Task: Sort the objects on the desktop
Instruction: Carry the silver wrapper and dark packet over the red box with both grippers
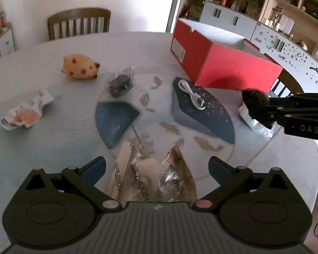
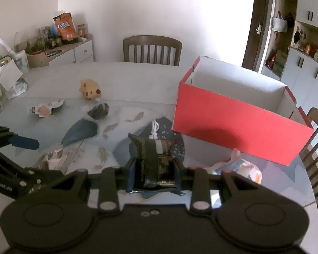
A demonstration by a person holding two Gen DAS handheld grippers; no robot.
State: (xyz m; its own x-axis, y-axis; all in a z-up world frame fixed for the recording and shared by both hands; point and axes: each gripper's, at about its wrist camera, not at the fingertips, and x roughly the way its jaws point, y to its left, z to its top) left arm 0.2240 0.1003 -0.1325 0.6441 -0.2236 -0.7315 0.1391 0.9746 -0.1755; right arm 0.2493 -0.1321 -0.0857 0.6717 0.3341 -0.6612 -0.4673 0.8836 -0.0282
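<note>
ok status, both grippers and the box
Left gripper open over clear wrapper. Right gripper shut on dark packet. Red box open, path clear.

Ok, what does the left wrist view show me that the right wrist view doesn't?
Only the left wrist view: the clear wrapper lying between the open left hand-held gripper.

Only the right wrist view: the dark packet face-on, clamped in the right hand-held gripper, and the sideboard.

Both: the red box, toy pig, white cable, crumpled wrapper.
</note>
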